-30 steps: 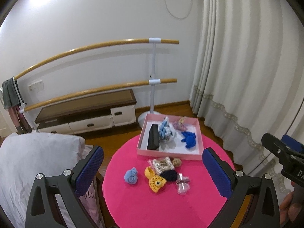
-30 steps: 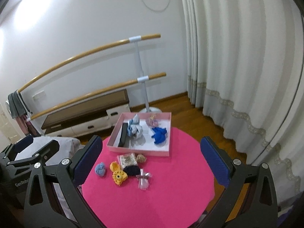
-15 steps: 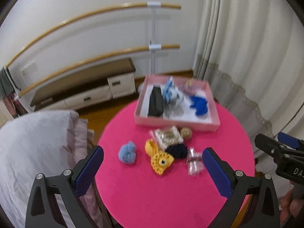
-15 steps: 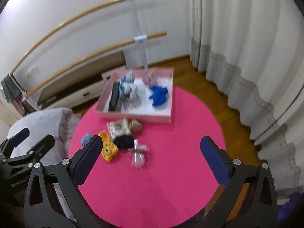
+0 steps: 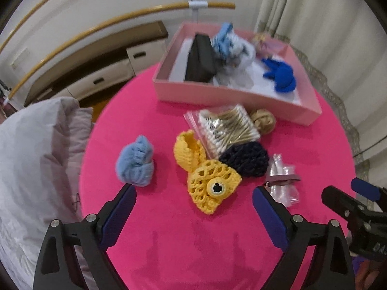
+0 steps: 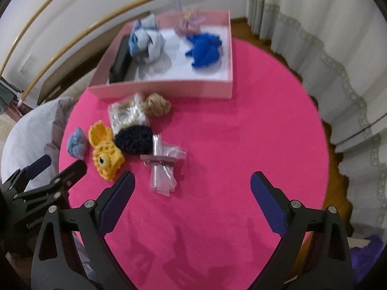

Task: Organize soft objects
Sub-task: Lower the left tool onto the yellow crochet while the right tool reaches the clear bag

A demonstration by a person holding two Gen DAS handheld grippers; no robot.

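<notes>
Hanging spread above the pink table (image 5: 169, 253), the left gripper (image 5: 193, 207) and right gripper (image 6: 192, 193) are empty, though their jaws have just been narrowing slightly. The yellow crochet piece (image 5: 210, 186) lies just ahead of the left tongs, the pale blue scrunchie (image 5: 135, 164) beyond their left pad. Neighbours touching it, the navy scrunchie (image 5: 244, 160) and cotton-swab bag (image 5: 227, 128), could be snagged and dragged along.

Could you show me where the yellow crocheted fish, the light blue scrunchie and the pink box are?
yellow crocheted fish (image 5: 212, 186), left wrist view, by its eye.
light blue scrunchie (image 5: 135, 164), left wrist view, its middle folds.
pink box (image 6: 169, 88), right wrist view, near wall.
</notes>
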